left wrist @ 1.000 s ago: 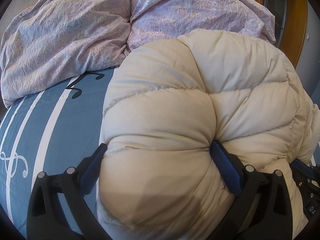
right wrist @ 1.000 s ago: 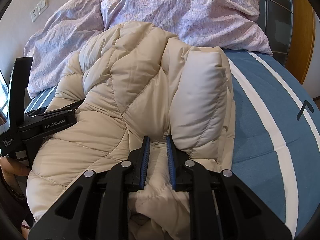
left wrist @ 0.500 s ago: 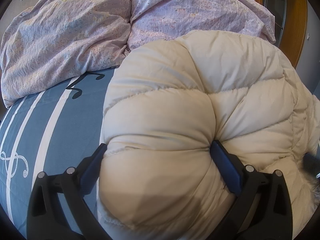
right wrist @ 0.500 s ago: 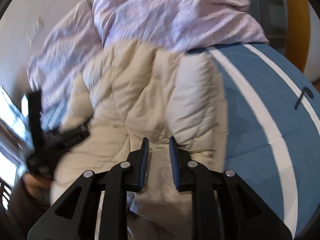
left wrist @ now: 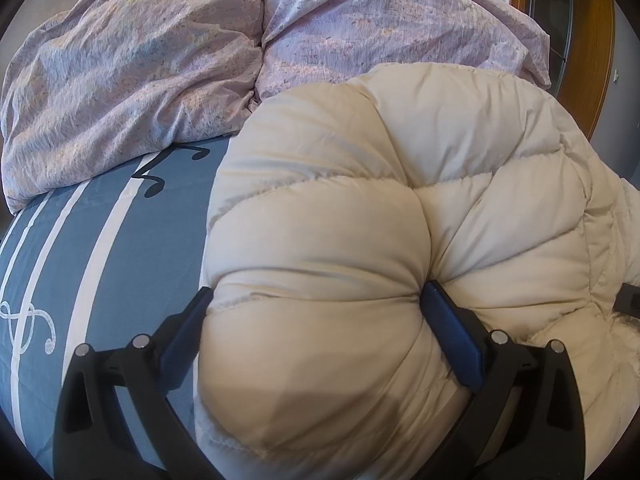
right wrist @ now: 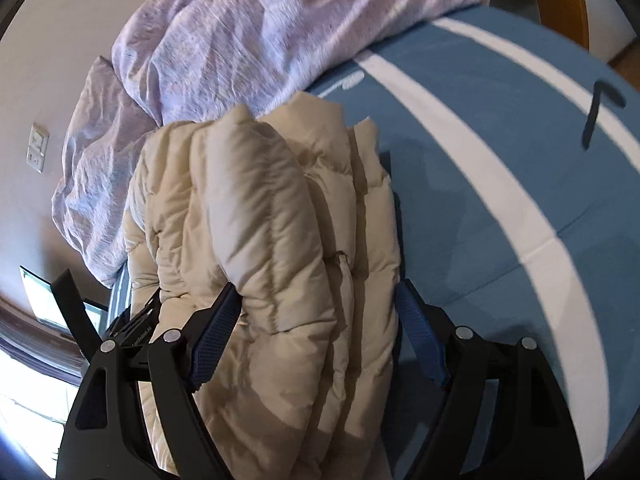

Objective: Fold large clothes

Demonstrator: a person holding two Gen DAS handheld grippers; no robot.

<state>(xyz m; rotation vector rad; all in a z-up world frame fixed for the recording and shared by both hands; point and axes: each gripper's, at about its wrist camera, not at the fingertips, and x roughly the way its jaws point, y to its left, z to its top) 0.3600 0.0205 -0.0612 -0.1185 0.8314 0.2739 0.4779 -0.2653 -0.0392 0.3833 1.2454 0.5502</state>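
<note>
- A cream puffer jacket (left wrist: pixel 400 208) is being shown bunched up on a bed with a blue sheet (left wrist: pixel 100 240) marked by white stripes and black music notes.
- In the left wrist view, the left gripper (left wrist: pixel 316 300) is being seen with its jaws spread wide, and 1 thick quilted roll of the jacket is being squeezed between the 2 blue pads (left wrist: pixel 452 340).
- The fabric is being pressed against both pads there, so the roll is being grasped rather than merely straddled.
- In the right wrist view, the right gripper (right wrist: pixel 316 296) is also being seen with its jaws set wide apart around a folded stack of jacket layers (right wrist: pixel 280 240).
- The left pad (right wrist: pixel 216 332) is being touched by the outer fold; the right pad sits just beside the stack's edge, and contact there cannot be told.
- Whether the right jaws are clamping the stack or only bracketing it cannot be told.
- Several layers of the jacket are being seen stacked on edge in that view, with the blue sheet (right wrist: pixel 500 220) lying bare to the right.
- A crumpled lilac duvet (left wrist: pixel 200 60) is being shown at the head of the bed, behind the jacket and touching its far edge.
- The same duvet (right wrist: pixel 260 40) is being seen beyond the stack in the right view, where part of the left gripper's black body (right wrist: pixel 136 332) is being shown at the lower left beside the jacket.
- A wall socket (right wrist: pixel 37 148) is being seen on the wall at the left.
</note>
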